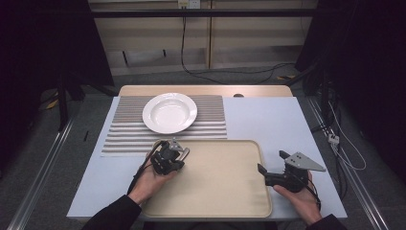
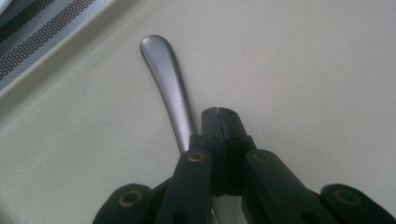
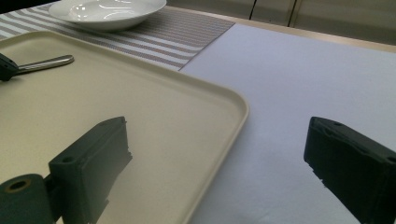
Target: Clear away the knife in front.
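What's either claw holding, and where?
Right claw open, empty. Left claw shut beside the metal utensil handle; whether it grips it cannot be told.

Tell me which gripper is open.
The right gripper: its jaws stand wide apart at the right edge of the tray, while the left gripper has them closed together.

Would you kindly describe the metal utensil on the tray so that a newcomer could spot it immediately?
Start at the big beige tray at the near edge of the table. In its far left corner, by the striped placemat, lies the utensil, its slim brushed-metal handle poking out beside the closed left gripper. It is the only metal piece there; the white plate sits on the placemat.
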### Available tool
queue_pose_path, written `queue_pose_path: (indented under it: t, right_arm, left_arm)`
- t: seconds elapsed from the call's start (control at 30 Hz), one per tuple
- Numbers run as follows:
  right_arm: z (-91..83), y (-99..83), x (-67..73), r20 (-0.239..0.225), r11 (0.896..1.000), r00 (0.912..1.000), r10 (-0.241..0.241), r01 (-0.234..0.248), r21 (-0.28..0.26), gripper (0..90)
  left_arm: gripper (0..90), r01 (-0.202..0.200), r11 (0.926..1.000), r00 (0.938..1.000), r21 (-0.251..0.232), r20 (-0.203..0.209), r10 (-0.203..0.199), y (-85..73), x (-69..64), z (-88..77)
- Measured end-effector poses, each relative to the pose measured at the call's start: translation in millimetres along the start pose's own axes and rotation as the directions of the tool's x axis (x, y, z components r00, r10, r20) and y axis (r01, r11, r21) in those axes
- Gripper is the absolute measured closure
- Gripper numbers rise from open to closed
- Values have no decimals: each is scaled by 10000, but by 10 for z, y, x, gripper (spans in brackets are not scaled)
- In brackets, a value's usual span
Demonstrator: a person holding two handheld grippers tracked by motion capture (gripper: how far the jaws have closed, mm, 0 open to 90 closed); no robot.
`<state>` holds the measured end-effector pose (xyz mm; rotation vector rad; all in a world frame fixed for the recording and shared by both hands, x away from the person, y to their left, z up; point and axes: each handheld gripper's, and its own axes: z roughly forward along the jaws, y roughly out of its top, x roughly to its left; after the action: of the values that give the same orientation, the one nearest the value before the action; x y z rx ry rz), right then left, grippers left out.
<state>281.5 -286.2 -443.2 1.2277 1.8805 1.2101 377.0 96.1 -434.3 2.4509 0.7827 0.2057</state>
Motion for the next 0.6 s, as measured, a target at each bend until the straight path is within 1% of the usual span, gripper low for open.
queue_pose_path:
  t: [0.03,0.13,0.23,0.3,0.37,0.4,0.43,0.5,0.53,0.6]
  right_arm:
    - [-1,-1,0,1,10000,10000,8,-8,3,66]
    - [-3,0,-1,40,10000,10000,10,-10,5,66]
    - [-3,-1,-2,36,10000,10000,12,-12,0,66]
    - [-3,0,-2,40,10000,10000,7,-7,-2,66]
    - [-4,0,-1,27,10000,10000,12,-12,-6,66]
    - [-5,0,-1,33,10000,10000,11,-11,-10,66]
    - [-5,0,-3,27,10000,10000,14,-14,-15,66]
    - [-8,0,-2,11,10000,10000,21,-21,-29,66]
    - [-10,0,-1,2,10000,10000,25,-25,-30,65]
    - [-12,-2,-1,-4,10000,10000,26,-26,-32,65]
  left_arm:
    - [900,38,10000,10000,-13,-31,-38,-2,5,-1]
    - [900,19,10000,9994,-49,-349,-20,-6,8,1]
    - [900,99,9999,9991,-74,-417,-102,-14,28,0]
    - [900,137,9999,9992,-56,-371,-139,-18,40,-6]
    - [900,160,9999,9986,-29,-513,-161,-24,45,-14]
    - [900,133,9999,9986,0,-516,-133,-27,52,-18]
    - [900,211,9997,9987,-76,-462,-215,-36,60,-19]
    - [900,267,9996,9984,-47,-491,-269,-55,76,-32]
    - [900,228,9997,9988,-30,-431,-229,-61,88,-38]
    - [900,243,9997,9986,-61,-472,-246,-74,103,-46]
